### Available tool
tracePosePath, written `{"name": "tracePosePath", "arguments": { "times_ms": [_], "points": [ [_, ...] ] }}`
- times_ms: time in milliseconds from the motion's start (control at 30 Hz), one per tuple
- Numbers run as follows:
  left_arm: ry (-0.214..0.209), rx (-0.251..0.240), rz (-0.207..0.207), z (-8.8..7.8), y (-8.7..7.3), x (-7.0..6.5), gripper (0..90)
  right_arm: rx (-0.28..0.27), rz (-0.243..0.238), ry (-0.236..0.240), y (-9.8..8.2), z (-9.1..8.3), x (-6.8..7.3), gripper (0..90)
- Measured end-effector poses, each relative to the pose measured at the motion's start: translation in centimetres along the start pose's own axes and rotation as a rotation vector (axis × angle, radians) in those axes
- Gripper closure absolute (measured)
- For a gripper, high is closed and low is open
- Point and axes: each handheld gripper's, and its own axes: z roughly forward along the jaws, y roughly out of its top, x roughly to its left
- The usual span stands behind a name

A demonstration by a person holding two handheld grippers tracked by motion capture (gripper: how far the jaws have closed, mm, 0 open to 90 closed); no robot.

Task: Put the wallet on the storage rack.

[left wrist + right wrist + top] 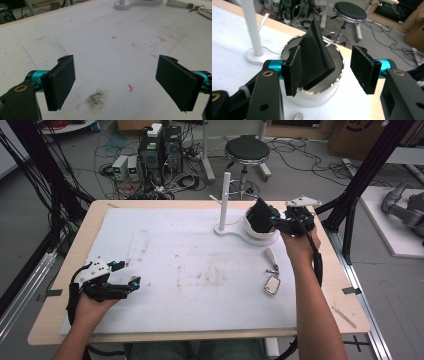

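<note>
Closest to the lens is the left gripper (131,282), parked low over the near left part of the bench (165,245); in the left gripper view its fingers (61,82) are spread wide apart with nothing but stained white mat between them, so it's just idling.

The action is over at the far right; the right gripper (332,70) is at the white dish (329,93), the round end of a stand whose white post (224,200) goes up just beside it. Sitting in the shiny lined dish is a black wedge-shaped thing (315,57), tilted, pointy end up, lower edge down in the bowl. The right fingers are apart; the left-hand pad (294,72) is right up against one flat face of the wedge, maybe touching, while the other pad stands well clear on the far side, so nothing is clamped yet.

My guess on handling: the wedge looks matte, smooth-skinned, probably a light hard case or moulded plastic piece; stiff rather than squishy, not fragile. The trouble is the taper; squeeze near the tip or across sloped faces and it'll likely squirt out. I'd go for the thicker lower body, pads flat on the two broad sides; the dish rim is close, so the fingers could clip it on the way in.

A set of keys with a fob (271,284) lies on the mat nearer the person, well apart from the dish; a black stool (247,149) is on the floor beyond the bench.
</note>
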Motion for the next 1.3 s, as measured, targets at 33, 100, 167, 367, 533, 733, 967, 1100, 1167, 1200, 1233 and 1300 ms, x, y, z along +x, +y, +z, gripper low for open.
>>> {"name": "tracePosePath", "arguments": {
  "times_ms": [33, 100, 167, 367, 533, 733, 967, 1100, 1167, 1200, 1233, 1300],
  "points": [
    [0.002, -0.002, 0.0, 0.0, 0.0, 0.0, 16.1, 0.0, 0.0, 0.0, 0.0, 0.0, 0.0, 43.7],
    [0.005, -0.007, 0.001, -0.1, 0.1, 0.0, 16.1, 0.006, 0.032, 0.015, -1.1, -0.9, -0.2, 41.7],
    [0.007, -0.006, 0.003, -0.2, 0.2, 0.0, 16.1, -0.001, 0.057, 0.037, -2.3, -1.7, -0.3, 40.9],
    [0.011, -0.009, 0.005, -0.2, 0.2, 0.1, 16.1, -0.021, 0.118, 0.084, -6.3, -3.6, -0.2, 36.8],
    [0.012, -0.007, 0.012, -0.2, 0.1, 0.4, 16.1, -0.04, 0.163, 0.098, -9.7, -4.2, 0.3, 29.5],
    [0.011, -0.007, 0.017, -0.2, 0.0, 0.6, 16.1, -0.03, 0.179, 0.11, -10.2, -4.0, 0.3, 25.6],
    [0.022, -0.017, 0.015, -0.4, 0.0, 0.8, 16.1, -0.052, 0.193, 0.109, -10.2, -4.1, 0.4, 23.3],
    [0.028, -0.019, 0.014, -0.4, 0.1, 0.8, 16.1, -0.05, 0.187, 0.109, -10.3, -4.1, 0.5, 22.4],
    [0.03, -0.019, 0.016, -0.4, 0.2, 0.9, 16.1, -0.048, 0.182, 0.108, -10.4, -4.0, 0.5, 22.0],
    [0.034, -0.02, 0.014, -0.4, 0.2, 0.9, 16.1, -0.044, 0.178, 0.109, -10.4, -4.0, 0.5, 22.0],
    [0.033, -0.021, 0.015, -0.5, 0.2, 0.8, 16.0, -0.041, 0.176, 0.11, -10.5, -3.9, 0.5, 22.0],
    [0.032, -0.019, 0.018, -0.5, 0.2, 0.7, 16.1, -0.038, 0.178, 0.112, -10.6, -3.9, 0.6, 22.0]
  ]
}}
